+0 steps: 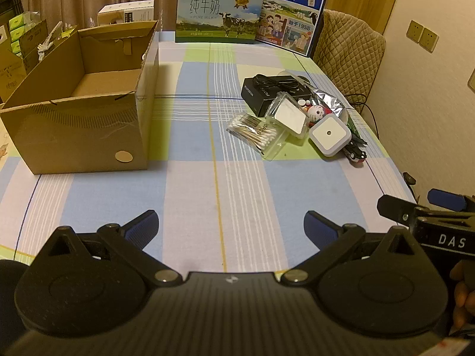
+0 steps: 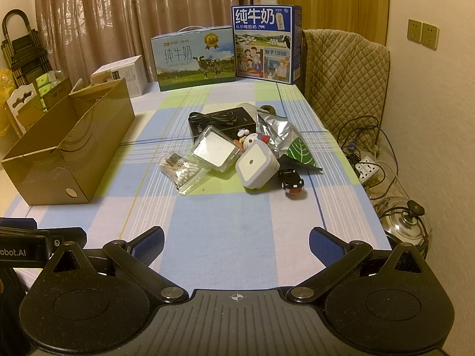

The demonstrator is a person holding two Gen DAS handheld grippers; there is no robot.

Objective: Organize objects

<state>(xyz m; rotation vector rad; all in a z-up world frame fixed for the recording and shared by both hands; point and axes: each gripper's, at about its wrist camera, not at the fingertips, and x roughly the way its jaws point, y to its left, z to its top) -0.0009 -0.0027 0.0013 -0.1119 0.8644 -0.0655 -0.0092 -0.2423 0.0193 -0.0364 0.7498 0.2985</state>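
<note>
Both the left gripper (image 1: 231, 225) and right gripper (image 2: 236, 241) hover wide and empty; the clutter, cotton-swab bag (image 2: 183, 169) overlapping the clear case (image 2: 214, 149), lies well apart from the empty cardboard box (image 1: 89, 95), so a careless grab risks dragging neighbours.

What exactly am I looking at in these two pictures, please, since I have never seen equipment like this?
There is no robot here: a person holds a two-finger gripper in each hand, and a fisheye camera on each looks forward along its fingers. One picture comes from the left gripper, the other from the right gripper. Both are wide open and hold nothing.

Ahead is a table with a checked cloth. On its left stands an open, empty cardboard box. To the right lies a pile of small things: a bag of cotton swabs, a clear plastic case, a white square night light, a black box with a cable, a silver pouch and a toy car. Two milk cartons stand at the far edge.
</note>
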